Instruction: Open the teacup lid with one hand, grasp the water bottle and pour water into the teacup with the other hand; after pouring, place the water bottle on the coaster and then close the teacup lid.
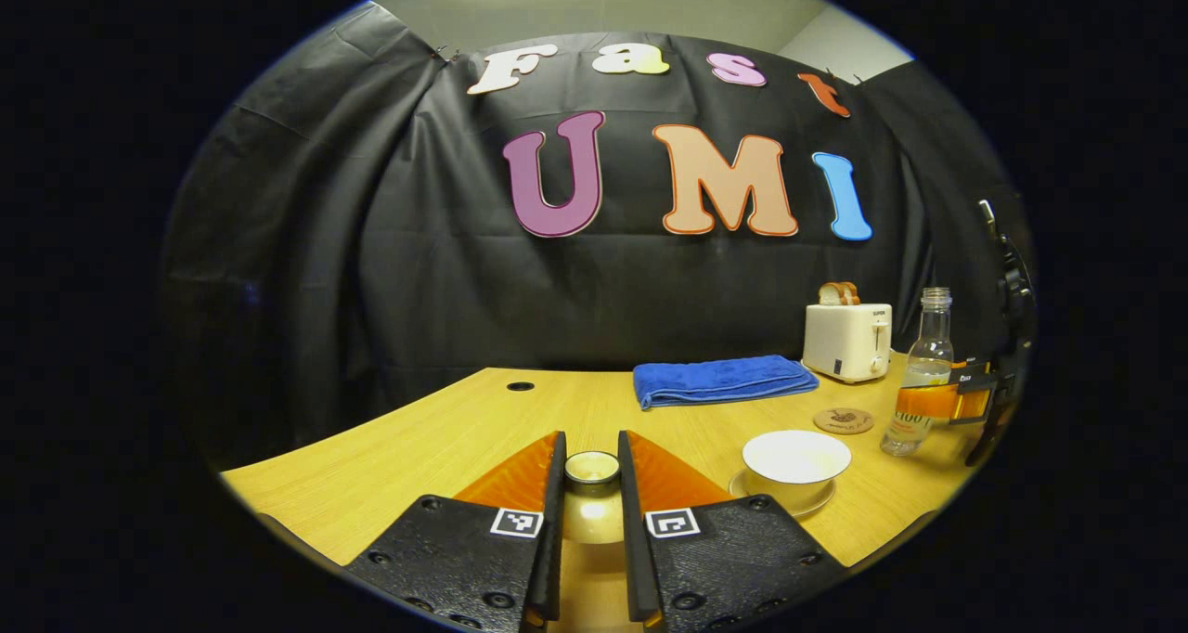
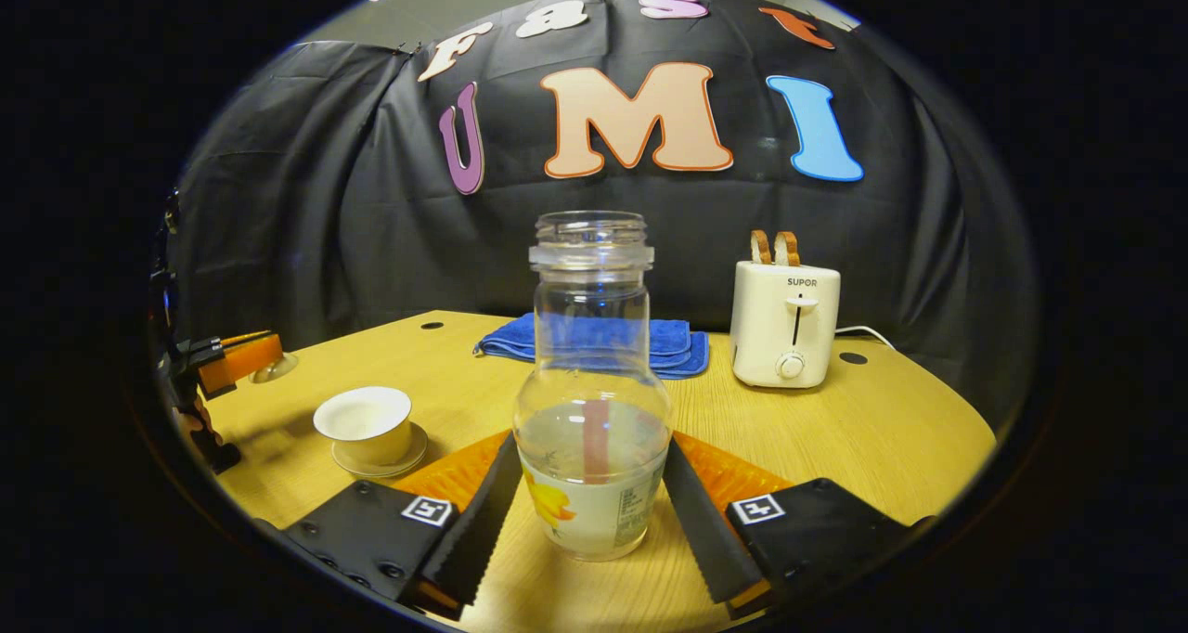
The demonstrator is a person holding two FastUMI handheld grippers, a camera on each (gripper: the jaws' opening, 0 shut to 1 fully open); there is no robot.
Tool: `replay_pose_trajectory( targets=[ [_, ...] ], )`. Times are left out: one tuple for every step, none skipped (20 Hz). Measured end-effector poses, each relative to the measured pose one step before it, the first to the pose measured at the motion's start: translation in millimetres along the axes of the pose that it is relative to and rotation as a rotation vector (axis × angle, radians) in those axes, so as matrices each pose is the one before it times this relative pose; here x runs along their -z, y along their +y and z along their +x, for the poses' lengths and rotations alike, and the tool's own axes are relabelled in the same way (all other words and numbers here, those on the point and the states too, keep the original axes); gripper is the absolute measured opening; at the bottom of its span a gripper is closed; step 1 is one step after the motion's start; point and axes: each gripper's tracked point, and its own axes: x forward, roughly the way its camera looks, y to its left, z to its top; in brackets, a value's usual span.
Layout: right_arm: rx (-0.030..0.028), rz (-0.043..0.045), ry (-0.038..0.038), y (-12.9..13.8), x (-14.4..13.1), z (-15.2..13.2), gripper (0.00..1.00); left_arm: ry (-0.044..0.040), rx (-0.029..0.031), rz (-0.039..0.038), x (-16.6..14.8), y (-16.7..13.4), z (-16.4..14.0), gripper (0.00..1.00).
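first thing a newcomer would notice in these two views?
Probably the clear water bottle, uncapped and partly filled, standing upright on the table between the right gripper fingers, which flank it closely. Next, the teacup lid pinched by its knob in the left gripper, off the open white teacup on its saucer to that view's right. Behind sit a folded blue towel and a white toaster with bread up.

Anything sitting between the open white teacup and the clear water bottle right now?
Only bare wooden table in the direct line; the round brown coaster lies just behind that gap between white teacup and clear glass water bottle, seen in the left gripper view.
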Motion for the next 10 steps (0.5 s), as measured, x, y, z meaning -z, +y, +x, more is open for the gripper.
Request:
replay_pose_trajectory(
  targets=[
    [0.00215,-0.00232,-0.00032,-1.17,0.68,2.57,0.86,0.00287,-0.00659,-0.00084,1.41,1.83,0.28,0.25],
    [0.00421,-0.00408,-0.00084,1.74,-1.54,-2.64,0.81,-0.00028,-0.00344,0.00105,-0.94,0.87,-0.31,0.25],
    [0.00312,-0.00451,-0.00253,1.00,-0.92,0.52,0.82,-0.00048,-0.00035,-0.00040,0.55,0.11,0.10,0.25],
    [0.00134,-0.00759,-0.00242,0.49,-0.46,-0.88,0.81,0.00069,-0.00016,0.00018,0.11,-0.64,0.12,0.25],
    [0.00072,-0.00909,0.00068,0.88,-0.51,0.63,0.81,-0.00056,-0.00019,-0.00027,-0.43,0.34,-0.30,0.25],
    [0.00228,-0.00833,-0.00190,0.91,0.35,-0.24,0.78,0.00031,-0.00012,0.00006,-0.59,-0.18,0.13,0.25],
    [0.00346,-0.00898,-0.00108,1.05,-1.39,0.37,0.78,-0.00008,-0.00010,-0.00015,0.66,0.21,-0.09,0.25],
    [0.00562,-0.01123,0.00082,-0.80,1.93,-0.87,0.78,0.00076,-0.00002,0.00025,-0.18,-0.20,-0.17,0.25],
    [0.01030,-0.01887,-0.00390,-0.69,-2.34,-0.65,0.78,-0.00039,0.00002,-0.00032,0.67,-0.09,0.92,0.25],
    [0.01350,-0.02765,0.00007,-1.93,-0.06,-0.07,0.79,0.00057,0.00000,0.00008,-0.72,-0.07,-0.22,0.25]
  ],
)
